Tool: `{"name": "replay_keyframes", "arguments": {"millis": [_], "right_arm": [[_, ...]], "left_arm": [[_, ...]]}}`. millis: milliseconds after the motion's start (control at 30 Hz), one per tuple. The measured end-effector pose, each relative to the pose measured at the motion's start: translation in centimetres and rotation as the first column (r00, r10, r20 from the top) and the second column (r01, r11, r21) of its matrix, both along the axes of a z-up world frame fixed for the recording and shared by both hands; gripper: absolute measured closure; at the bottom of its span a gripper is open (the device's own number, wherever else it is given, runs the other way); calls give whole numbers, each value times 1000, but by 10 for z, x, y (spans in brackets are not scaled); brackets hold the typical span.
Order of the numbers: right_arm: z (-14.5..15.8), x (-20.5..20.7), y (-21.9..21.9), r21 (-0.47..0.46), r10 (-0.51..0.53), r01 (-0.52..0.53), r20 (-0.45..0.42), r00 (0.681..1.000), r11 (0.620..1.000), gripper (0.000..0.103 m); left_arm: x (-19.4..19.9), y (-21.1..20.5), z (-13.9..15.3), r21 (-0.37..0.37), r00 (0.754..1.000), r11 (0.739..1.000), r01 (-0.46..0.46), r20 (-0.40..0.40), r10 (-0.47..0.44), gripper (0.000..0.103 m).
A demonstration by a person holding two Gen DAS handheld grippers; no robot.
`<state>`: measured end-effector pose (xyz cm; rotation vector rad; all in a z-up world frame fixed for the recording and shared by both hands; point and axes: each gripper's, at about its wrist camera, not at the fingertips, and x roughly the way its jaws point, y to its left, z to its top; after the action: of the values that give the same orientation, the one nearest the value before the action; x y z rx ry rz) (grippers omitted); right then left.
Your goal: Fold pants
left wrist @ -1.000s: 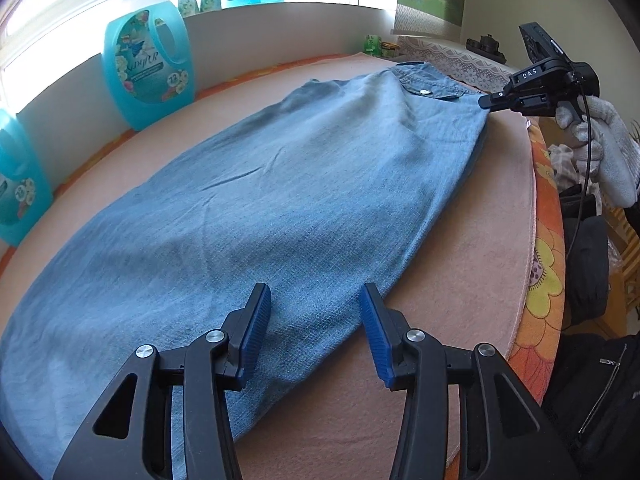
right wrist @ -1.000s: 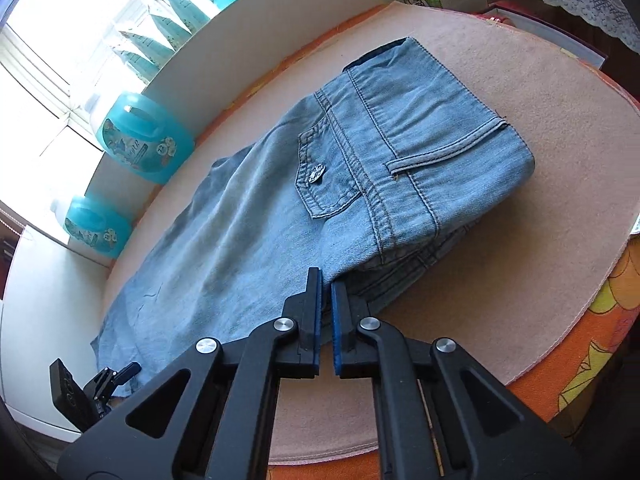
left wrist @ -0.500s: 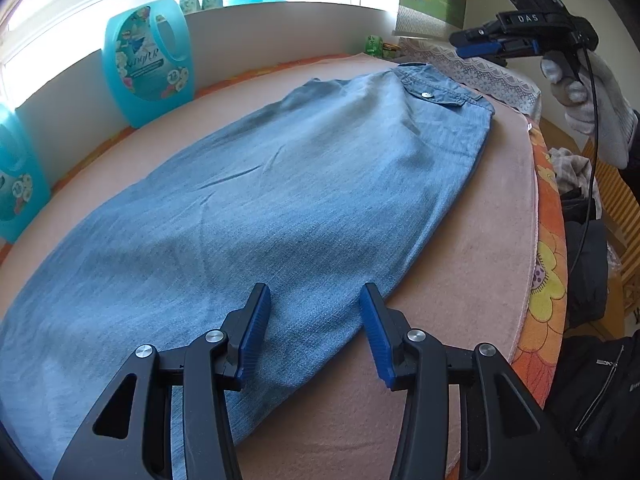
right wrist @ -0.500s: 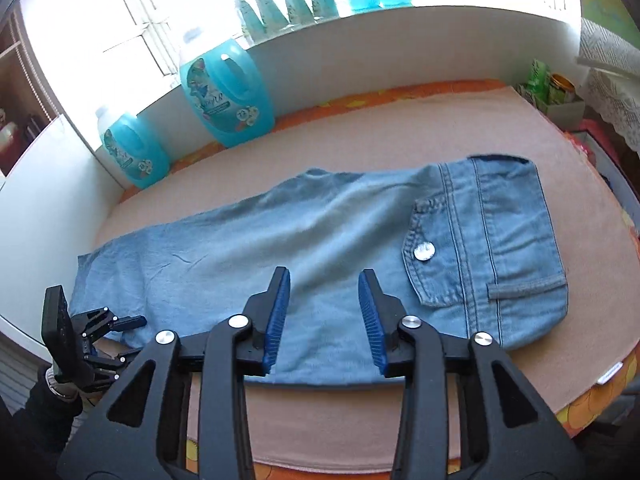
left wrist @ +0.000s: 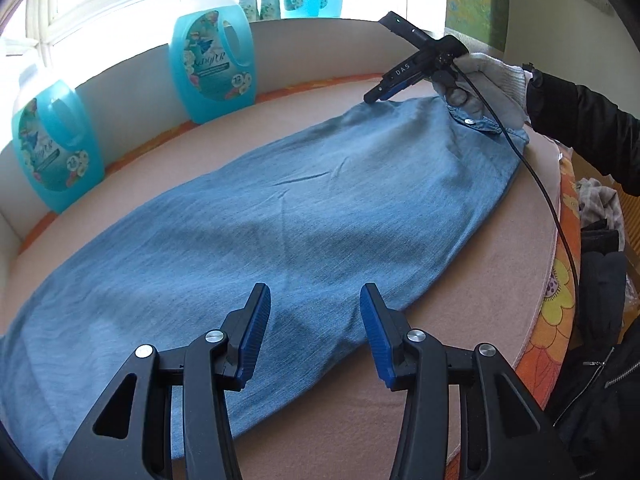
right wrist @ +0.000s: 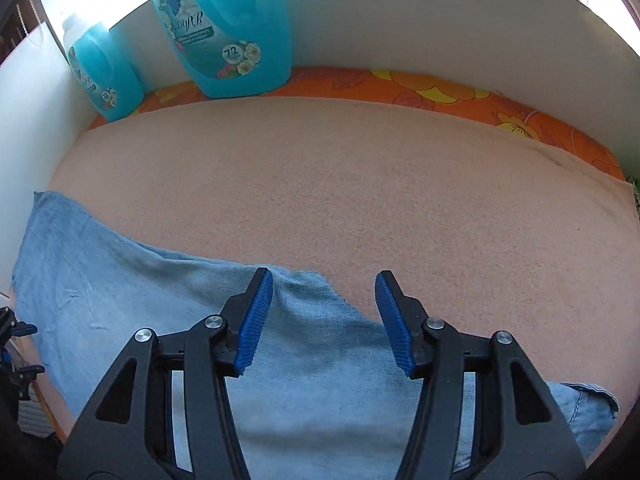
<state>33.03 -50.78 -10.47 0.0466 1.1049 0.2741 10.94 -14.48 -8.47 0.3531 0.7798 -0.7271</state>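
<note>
Blue jeans [left wrist: 300, 208] lie flat, folded lengthwise, on a pink towel [left wrist: 500, 272], waist end at the far right. My left gripper [left wrist: 314, 288] hovers open over the leg part near the front edge, nothing between its pads. A gloved hand holds my right gripper [left wrist: 372, 98] low over the far edge of the jeans near the seat. In the right wrist view the right gripper [right wrist: 324, 276] points down over that denim edge [right wrist: 304, 292]. Its jaws are opening, and the pads do not press the cloth.
Two turquoise detergent bottles [left wrist: 212, 60] [left wrist: 52, 140] stand against the white wall behind the towel. An orange floral cloth [left wrist: 560, 300] lies under the towel. A black jacket [left wrist: 600, 380] and a cable [left wrist: 556, 216] are at the right edge.
The right gripper went from shut to open, rolled, and swung from the waist corner across to the far edge of the jeans. The left gripper shifted slightly and stayed open.
</note>
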Motion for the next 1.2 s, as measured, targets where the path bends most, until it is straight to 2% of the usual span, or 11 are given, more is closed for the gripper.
{"name": "replay_keyframes", "arguments": {"millis": [100, 133, 167, 267, 400, 500, 633, 767, 967, 1100, 1200], "right_arm": [[-8, -3, 6, -4, 22, -22, 2, 1000, 1000, 49], [-9, -5, 10, -6, 28, -28, 11, 1000, 1000, 55], [-9, -8, 14, -21, 33, -33, 22, 999, 999, 73], [0, -17, 27, -96, 48, -42, 69, 996, 995, 89], [19, -21, 29, -131, -7, 28, 162, 987, 991, 92], [13, -17, 39, -186, 15, 8, 125, 992, 982, 91], [22, -22, 49, -226, 7, 28, 152, 988, 974, 82], [48, -39, 69, -208, 21, 28, 229, 973, 978, 62], [81, -80, 132, -114, 137, -108, 294, 946, 988, 62], [95, -106, 201, -109, 303, -283, 319, 898, 953, 61], [105, -119, 254, -85, 411, -407, 335, 848, 909, 61]], "left_arm": [[2, 12, -3, -15, 999, 999, -47, -24, 46, 58], [2, 17, -4, -24, 997, 998, -66, -31, 65, 58], [2, 22, -5, -31, 996, 996, -86, -36, 85, 58], [1, 38, -5, -50, 989, 988, -146, -40, 144, 58], [-5, 67, -1, -77, 968, 965, -252, -30, 251, 58], [-14, 98, 4, -98, 935, 930, -353, -9, 354, 58], [-31, 152, 12, -115, 863, 858, -500, 9, 505, 58], [-50, 211, 14, -109, 758, 755, -647, 14, 652, 58], [-65, 290, 11, -150, 600, 587, -796, -73, 796, 58], [-70, 313, 2, -134, 558, 546, -827, -78, 826, 57], [-75, 320, -5, -140, 544, 530, -837, -98, 833, 57]]}}
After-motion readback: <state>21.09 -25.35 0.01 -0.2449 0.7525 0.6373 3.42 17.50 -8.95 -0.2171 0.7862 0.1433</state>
